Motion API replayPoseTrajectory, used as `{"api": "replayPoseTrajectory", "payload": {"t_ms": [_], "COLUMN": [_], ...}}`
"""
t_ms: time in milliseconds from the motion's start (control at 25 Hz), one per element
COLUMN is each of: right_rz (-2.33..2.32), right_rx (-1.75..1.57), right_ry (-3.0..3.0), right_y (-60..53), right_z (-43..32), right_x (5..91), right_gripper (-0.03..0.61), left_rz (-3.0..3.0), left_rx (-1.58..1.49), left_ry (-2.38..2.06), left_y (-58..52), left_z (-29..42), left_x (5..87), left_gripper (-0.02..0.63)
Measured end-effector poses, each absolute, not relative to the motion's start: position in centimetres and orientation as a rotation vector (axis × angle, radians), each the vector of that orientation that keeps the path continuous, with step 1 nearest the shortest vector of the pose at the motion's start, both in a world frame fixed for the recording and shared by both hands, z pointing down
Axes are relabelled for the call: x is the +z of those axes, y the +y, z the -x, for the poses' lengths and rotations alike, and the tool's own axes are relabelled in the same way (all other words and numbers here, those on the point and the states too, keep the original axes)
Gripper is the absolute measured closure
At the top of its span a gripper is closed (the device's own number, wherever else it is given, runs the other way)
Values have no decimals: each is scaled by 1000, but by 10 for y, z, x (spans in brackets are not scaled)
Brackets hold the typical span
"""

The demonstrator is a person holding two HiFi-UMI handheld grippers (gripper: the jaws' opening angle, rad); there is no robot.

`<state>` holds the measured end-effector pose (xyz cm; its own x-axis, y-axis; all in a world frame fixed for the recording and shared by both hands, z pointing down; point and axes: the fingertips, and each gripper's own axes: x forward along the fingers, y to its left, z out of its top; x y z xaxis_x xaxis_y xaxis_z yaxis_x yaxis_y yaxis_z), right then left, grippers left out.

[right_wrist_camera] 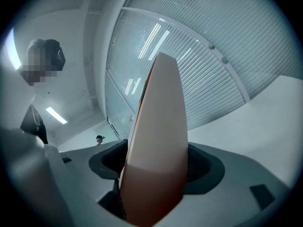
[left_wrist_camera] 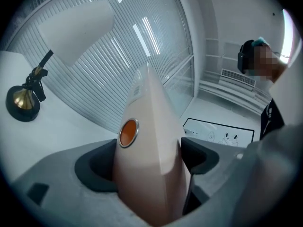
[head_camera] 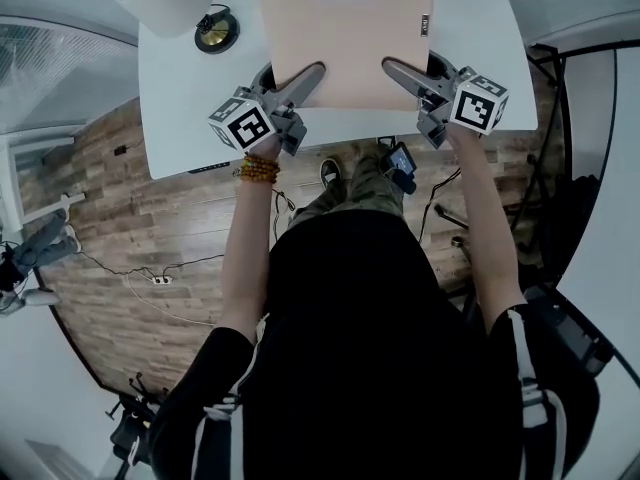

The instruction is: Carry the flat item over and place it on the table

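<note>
Table [head_camera: 190,98] under the head view, and the flat item [head_camera: 345,38] lies broad face up on it, or a hair above. Its long axis runs straight away from the person, short edge nearest them. Left gripper [head_camera: 312,73] and right gripper [head_camera: 393,68] take one near corner each, surely to hold it level. Left gripper view: jaws spread wide, the edge with its orange snap [left_wrist_camera: 128,132] between them, a gap on one side, so no squeeze. Right gripper view: pads meet both faces, a pinch by the look of it.
</note>
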<state>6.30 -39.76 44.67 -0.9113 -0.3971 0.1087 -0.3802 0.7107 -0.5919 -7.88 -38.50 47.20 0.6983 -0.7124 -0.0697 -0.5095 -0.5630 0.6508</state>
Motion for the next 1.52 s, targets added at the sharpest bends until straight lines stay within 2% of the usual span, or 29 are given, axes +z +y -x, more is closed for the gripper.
{"api": "replayPoseTrajectory", "payload": {"t_ms": [280,560,1520], "right_rz": [658,685,804], "right_rx": [-1048,-1247,-1800], "right_ry": [2867,2849,2608], "right_y": [-419,-434,-439], "right_z": [-61,-58,-70], "right_x": [463,506,623], "right_gripper": [256,245,215], "left_rz": [-2260,-2141,-1863], "left_rx": [-427,-411,-131], "left_ry": [-972,-1041,-1111], "left_y": [-404,-415,-416], "left_z": [82,85,73], "left_x": [485,521,611], "left_gripper": [206,199,196]}}
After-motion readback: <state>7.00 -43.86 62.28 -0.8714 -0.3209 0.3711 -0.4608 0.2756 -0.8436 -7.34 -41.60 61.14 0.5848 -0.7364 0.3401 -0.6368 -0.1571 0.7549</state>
